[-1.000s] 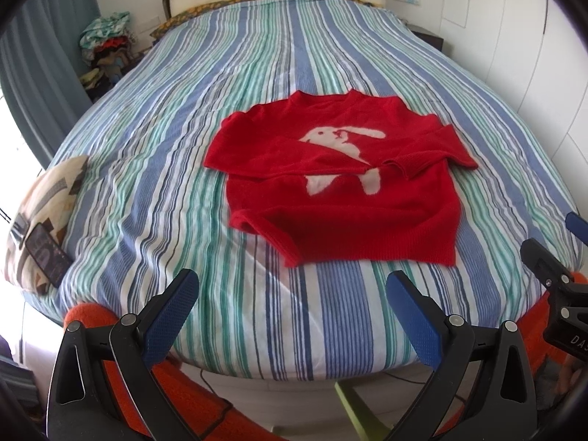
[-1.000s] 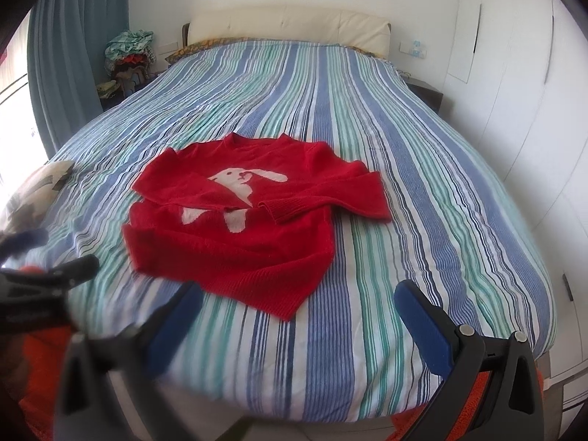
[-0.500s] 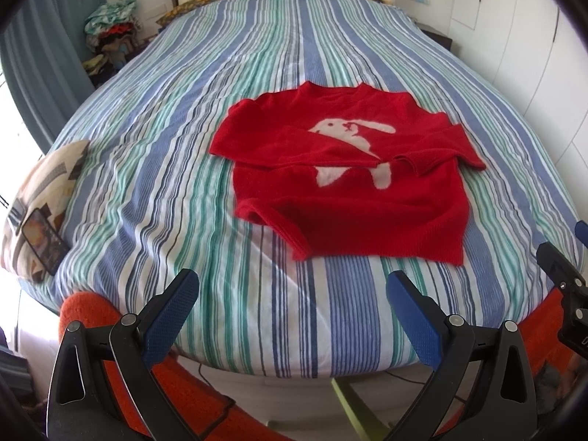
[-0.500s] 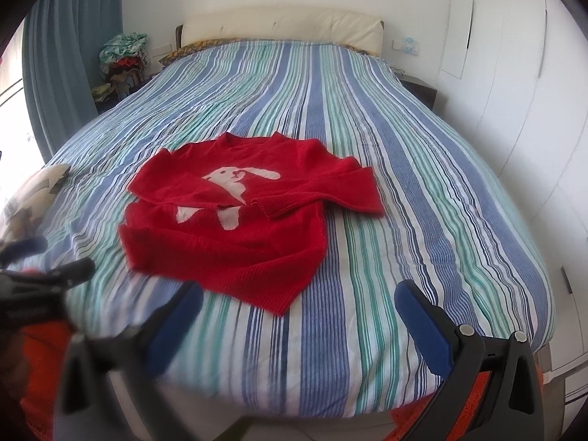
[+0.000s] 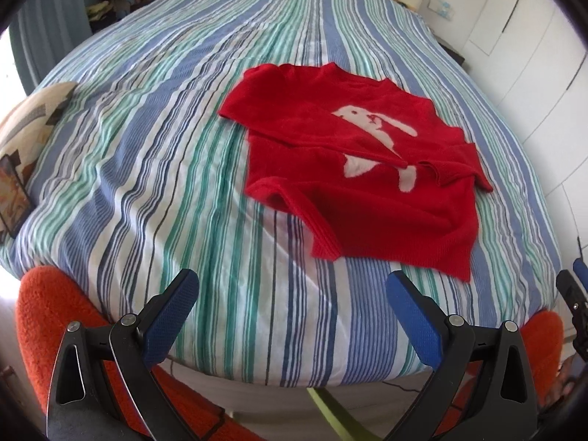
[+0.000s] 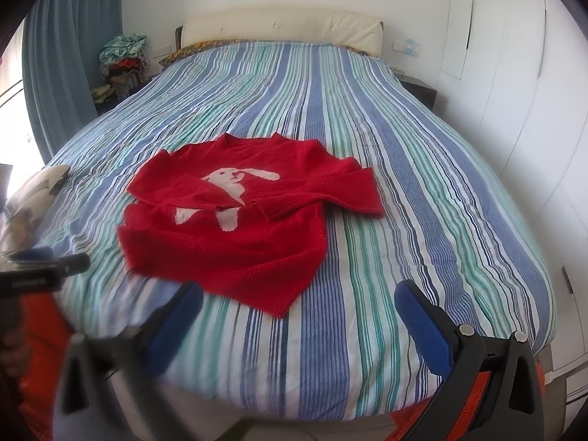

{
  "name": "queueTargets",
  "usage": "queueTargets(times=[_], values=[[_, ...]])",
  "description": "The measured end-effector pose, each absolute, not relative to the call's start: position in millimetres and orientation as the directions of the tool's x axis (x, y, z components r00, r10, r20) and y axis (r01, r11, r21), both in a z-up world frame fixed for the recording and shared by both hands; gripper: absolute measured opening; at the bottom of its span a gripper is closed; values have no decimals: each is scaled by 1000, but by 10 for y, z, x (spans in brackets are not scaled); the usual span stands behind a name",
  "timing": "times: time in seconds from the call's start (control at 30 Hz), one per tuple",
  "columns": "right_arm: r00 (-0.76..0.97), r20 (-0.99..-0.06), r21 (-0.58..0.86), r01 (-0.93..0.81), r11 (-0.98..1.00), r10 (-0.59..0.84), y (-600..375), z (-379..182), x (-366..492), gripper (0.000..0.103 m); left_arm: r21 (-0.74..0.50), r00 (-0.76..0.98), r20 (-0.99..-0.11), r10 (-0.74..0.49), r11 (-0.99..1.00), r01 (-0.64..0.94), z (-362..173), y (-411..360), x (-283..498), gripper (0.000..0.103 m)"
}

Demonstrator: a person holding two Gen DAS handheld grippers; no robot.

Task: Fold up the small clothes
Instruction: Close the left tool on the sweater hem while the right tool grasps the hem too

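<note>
A small red sweater (image 5: 371, 180) with a white rabbit on its chest lies flat on the striped bed (image 5: 165, 169), both sleeves folded in across the front. It also shows in the right wrist view (image 6: 239, 228). My left gripper (image 5: 292, 294) is open and empty above the bed's near edge, just short of the sweater's hem. My right gripper (image 6: 297, 307) is open and empty, its tips over the near edge of the bed by the hem's corner. The left gripper shows blurred at the left edge of the right wrist view (image 6: 40, 268).
A patterned cushion (image 5: 25, 136) lies at the bed's left edge. A cream headboard (image 6: 283, 29) is at the far end. A pile of clothes (image 6: 123, 55) sits by the blue curtain (image 6: 66, 70). White wardrobe doors (image 6: 514, 92) line the right side.
Both grippers have moved forward toward the bed, so the sweater looms larger. The left wrist view has swung, the sweater shifting right in it. Both stay open.
</note>
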State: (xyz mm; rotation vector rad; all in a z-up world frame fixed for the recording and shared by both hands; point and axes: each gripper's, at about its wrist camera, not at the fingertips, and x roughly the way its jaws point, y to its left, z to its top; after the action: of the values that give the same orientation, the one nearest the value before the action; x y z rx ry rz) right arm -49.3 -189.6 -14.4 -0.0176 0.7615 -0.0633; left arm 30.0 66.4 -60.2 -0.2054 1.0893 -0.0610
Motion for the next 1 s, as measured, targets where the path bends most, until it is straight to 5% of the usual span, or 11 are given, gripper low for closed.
queueTargets(times=[0.17,0.27,0.37,0.43,0.5,0.53,0.6,0.8,1.0], values=[[713,-684,145,-78,986,157,-2211,-390,-335,103,-465,385,-825,-414,884,-44,-1005,795,654,101],[602,-729,333,-104,937,326,-2422,-872,-41,102,-470,359,-829,-429,882,-30,-1185,689,899,92],[514,-715,517,-68,853,474,-2558,-1355,261,84,-412,323,-866,-382,911,-28,-1373,573,1081,67],[482,-707,597,14,802,518,-2626,-1664,430,80,-376,303,-886,-351,926,-25,-1478,524,1149,29],[481,-658,671,23,741,580,-2619,-1857,526,75,-395,289,-881,-375,918,-14,-1535,525,1176,3],[483,-635,695,16,719,603,-2609,-1903,565,69,-414,295,-872,-390,910,-21,-1511,547,1157,3],[470,-608,730,15,683,639,-2610,-1926,623,7,-449,299,-853,-428,893,-3,-1398,648,1095,2],[432,-584,736,-76,672,688,-2762,-1266,336,7,-501,164,-838,-520,853,143,-907,866,595,3],[269,-734,641,-25,767,623,-2674,-1349,87,7,-354,78,-927,-367,925,137,-1405,780,522,4]])
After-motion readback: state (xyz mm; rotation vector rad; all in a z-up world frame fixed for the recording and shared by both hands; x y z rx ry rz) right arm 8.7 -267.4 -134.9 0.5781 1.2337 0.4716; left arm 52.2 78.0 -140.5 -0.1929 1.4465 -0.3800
